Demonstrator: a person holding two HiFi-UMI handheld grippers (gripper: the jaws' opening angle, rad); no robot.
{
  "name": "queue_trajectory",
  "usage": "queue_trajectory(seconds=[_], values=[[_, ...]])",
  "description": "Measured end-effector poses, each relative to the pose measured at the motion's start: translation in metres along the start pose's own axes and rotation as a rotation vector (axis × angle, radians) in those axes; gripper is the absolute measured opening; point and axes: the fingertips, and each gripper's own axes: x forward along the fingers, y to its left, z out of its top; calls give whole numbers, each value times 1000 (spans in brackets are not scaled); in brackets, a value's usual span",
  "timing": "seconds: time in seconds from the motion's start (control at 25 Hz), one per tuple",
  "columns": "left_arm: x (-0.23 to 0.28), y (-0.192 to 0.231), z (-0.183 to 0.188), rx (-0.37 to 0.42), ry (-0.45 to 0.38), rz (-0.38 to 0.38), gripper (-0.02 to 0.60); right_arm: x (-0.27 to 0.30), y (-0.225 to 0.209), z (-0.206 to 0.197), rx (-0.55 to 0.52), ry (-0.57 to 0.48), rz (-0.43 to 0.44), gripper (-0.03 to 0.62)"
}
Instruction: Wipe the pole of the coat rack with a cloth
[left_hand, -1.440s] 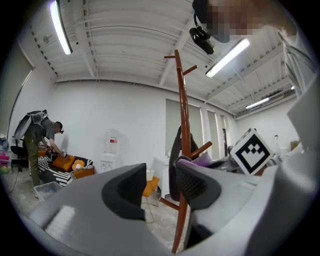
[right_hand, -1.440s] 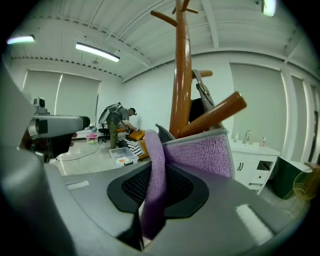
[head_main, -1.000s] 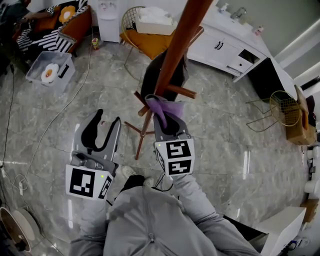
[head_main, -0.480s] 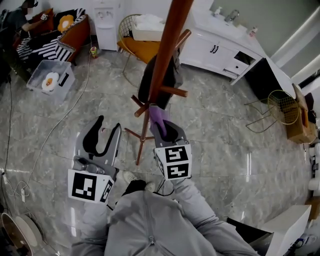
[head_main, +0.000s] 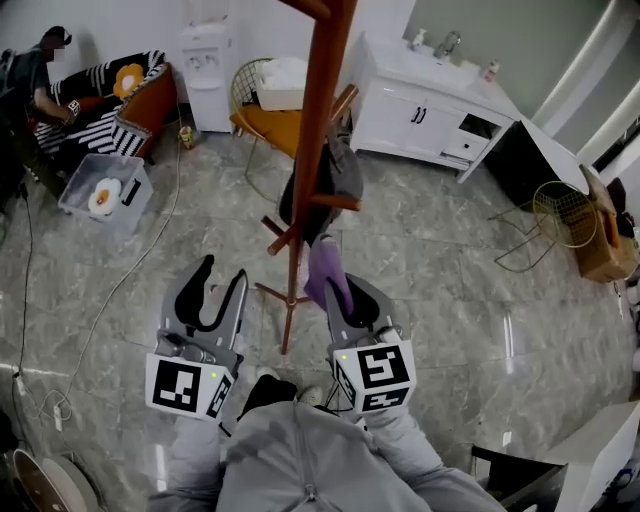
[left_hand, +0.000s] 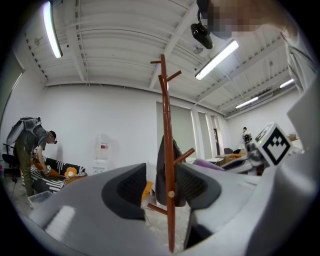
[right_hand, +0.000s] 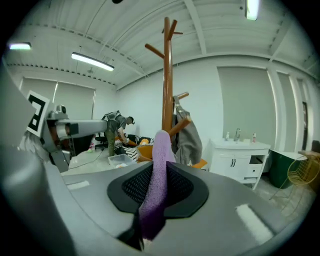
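Observation:
The brown coat rack pole (head_main: 315, 130) rises from its splayed legs (head_main: 285, 300) on the marble floor, with a dark garment (head_main: 338, 175) hung on a peg. My right gripper (head_main: 338, 285) is shut on a purple cloth (head_main: 325, 268), which stands up just right of the lower pole, close to it. In the right gripper view the cloth (right_hand: 157, 185) sticks up between the jaws with the pole (right_hand: 167, 80) behind it. My left gripper (head_main: 212, 285) is open and holds nothing, left of the pole. In the left gripper view the pole (left_hand: 168, 165) shows between the parted pads (left_hand: 127, 192).
Behind the rack are a yellow wire chair (head_main: 270, 100), a water dispenser (head_main: 205, 60) and a white cabinet with a sink (head_main: 430, 100). A plastic box (head_main: 100, 190) and a person (head_main: 30, 90) are at the far left. A cable (head_main: 120, 270) runs over the floor; a wire basket (head_main: 565, 215) stands right.
My right gripper and the purple cloth have come down the pole and back toward me. The left gripper has stayed open at about the same place.

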Motion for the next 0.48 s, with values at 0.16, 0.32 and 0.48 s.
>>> queue_trajectory(seconds=[0.16,0.32,0.48], values=[[6,6,9,17,-21,-33,206,-30,0,44,-20,-118,-44,61],[17,21,15,28,-51,-87,206,-45,9,78,-44,-213,-108,61],[30,53,19,47,-72,-176,206,-35,29,108,-66,-297,-211,61]])
